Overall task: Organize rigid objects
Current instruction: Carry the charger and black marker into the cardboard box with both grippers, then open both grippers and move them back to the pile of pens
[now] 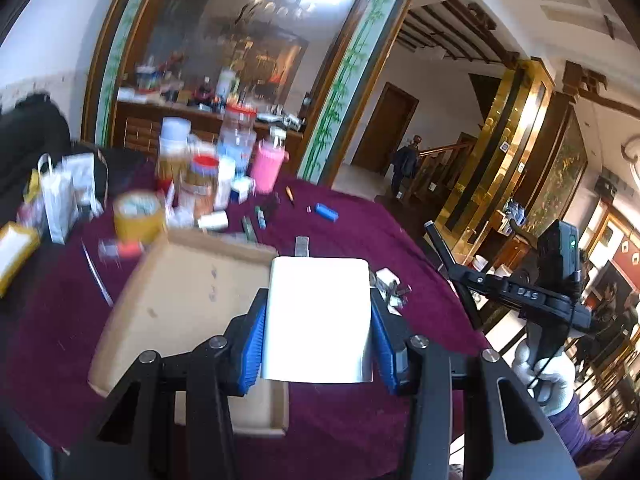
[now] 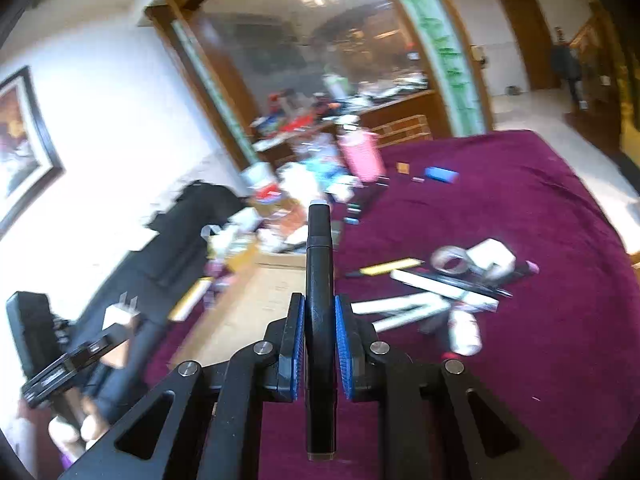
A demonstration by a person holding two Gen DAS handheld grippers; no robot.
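Observation:
My left gripper (image 1: 318, 340) is shut on a white charger block (image 1: 318, 316) with metal prongs pointing away, held above the right edge of a shallow cardboard tray (image 1: 188, 300). My right gripper (image 2: 320, 344) is shut on a black marker (image 2: 319, 300) that points forward, above the maroon tablecloth (image 2: 520, 340) near the same tray (image 2: 256, 308). The left gripper also shows in the right wrist view (image 2: 116, 320) at lower left, and the right gripper shows in the left wrist view (image 1: 452, 256) at right.
Jars, a pink bottle (image 1: 267, 166), a tape roll (image 1: 138, 216) and boxes crowd the table's far left. A blue lighter (image 1: 326, 212) and small items lie beyond the tray. In the right wrist view a clear tape roll (image 2: 452, 260), white sticks and pens (image 2: 440, 292) lie to the right.

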